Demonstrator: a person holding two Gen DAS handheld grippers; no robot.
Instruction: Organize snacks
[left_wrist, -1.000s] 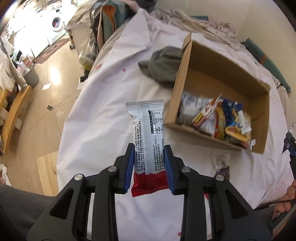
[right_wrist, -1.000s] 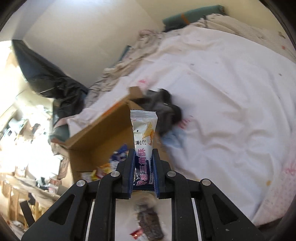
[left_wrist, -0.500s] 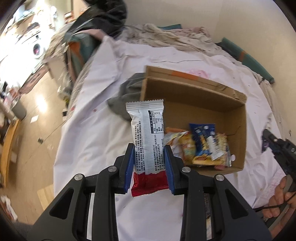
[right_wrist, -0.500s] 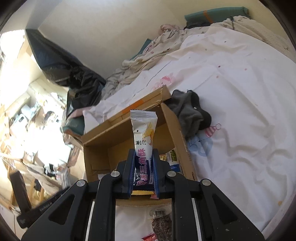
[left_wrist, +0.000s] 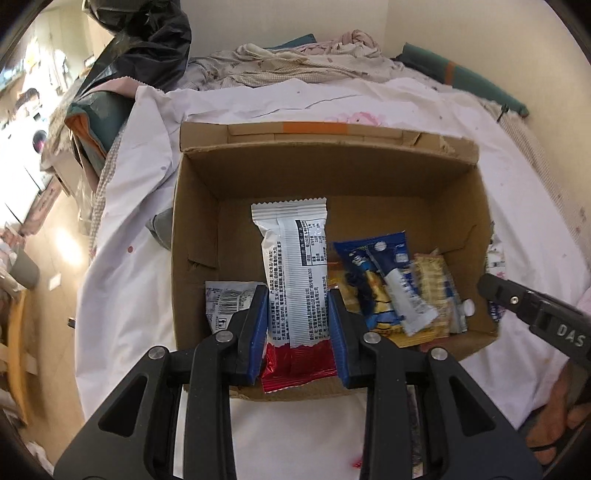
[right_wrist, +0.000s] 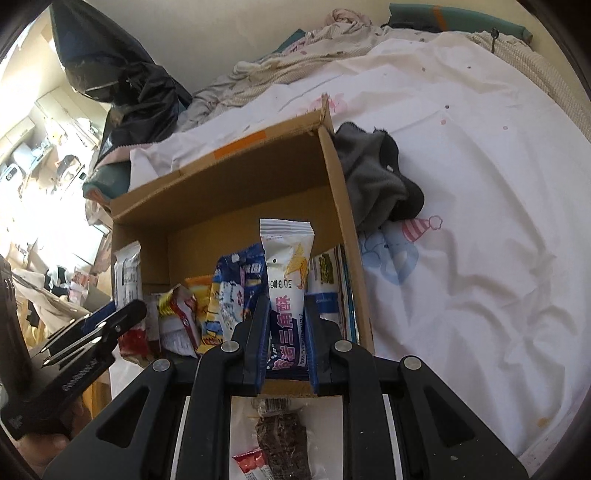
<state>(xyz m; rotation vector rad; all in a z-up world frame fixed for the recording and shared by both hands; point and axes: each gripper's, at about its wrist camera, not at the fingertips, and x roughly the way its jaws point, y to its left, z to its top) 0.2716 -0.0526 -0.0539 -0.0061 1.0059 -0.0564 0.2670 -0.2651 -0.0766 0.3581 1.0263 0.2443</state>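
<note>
I see a rumpled white bedsheet with an open brown cardboard box on it and a grey crumpled cloth touching the box's outer wall. My left gripper reaches level over the box's near edge, clamped on a silver-and-red foil snack packet held upright above the box interior. My right gripper points in from the other side, pinching a white-and-blue snack sachet upright. Assorted colourful snack packs lie inside the box. A clear packet of dark dried snack lies on the sheet beneath my right gripper.
</note>
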